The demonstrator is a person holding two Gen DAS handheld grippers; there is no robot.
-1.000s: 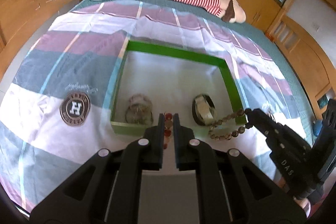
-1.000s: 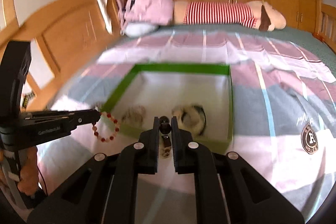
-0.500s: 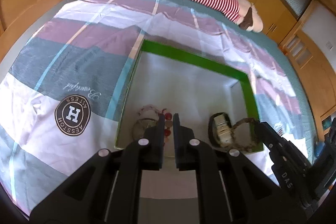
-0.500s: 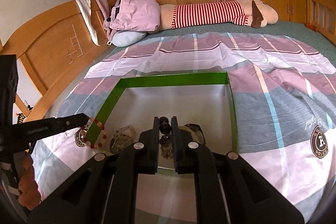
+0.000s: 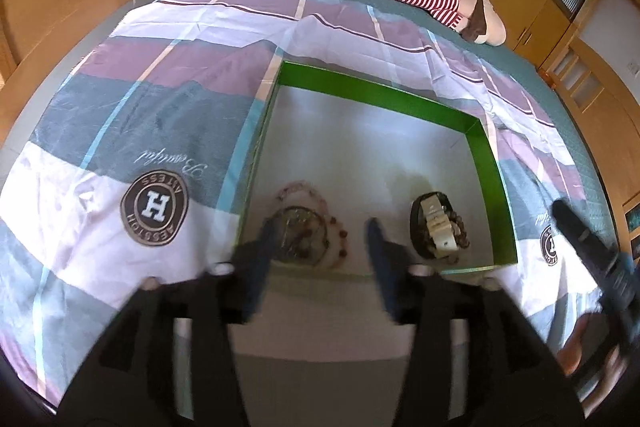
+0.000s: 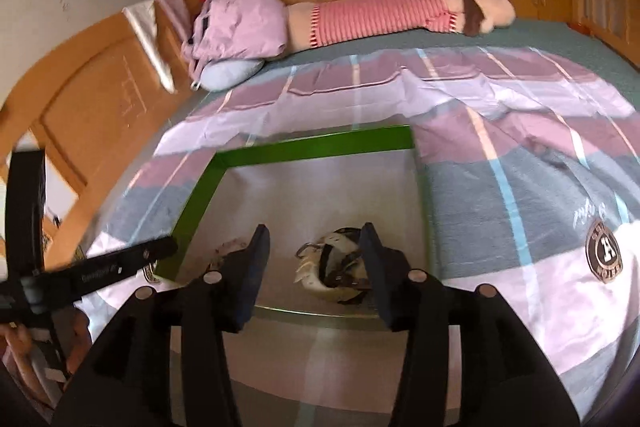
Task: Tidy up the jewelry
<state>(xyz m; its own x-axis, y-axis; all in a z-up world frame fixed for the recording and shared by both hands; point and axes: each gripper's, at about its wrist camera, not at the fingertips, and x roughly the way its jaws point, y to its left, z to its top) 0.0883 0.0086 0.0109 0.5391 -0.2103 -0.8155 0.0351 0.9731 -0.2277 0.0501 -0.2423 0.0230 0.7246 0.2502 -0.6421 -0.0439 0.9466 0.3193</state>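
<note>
1. Jewelry lies along the near edge of a green-walled tray (image 5: 486, 163) set on a striped bedspread (image 5: 168, 95): a red bead bracelet (image 5: 340, 239) draped over a round metal piece (image 5: 298, 235) toward the near left corner, a dark beaded strand (image 5: 460, 231) against a white-strapped watch (image 5: 434, 223) toward the near right

2. Left gripper (image 5: 322, 233) is opening over the red beads, nothing pinched between its fingers

3. Right gripper (image 6: 314, 247) is likewise opening above the watch (image 6: 328, 267), nothing gripped

4. Beaded loops look light and limp, likely to sag and slide; pinching a single bead or the cord seems the safest hold

5. Watch appears stiffer, best taken across its strap
</note>
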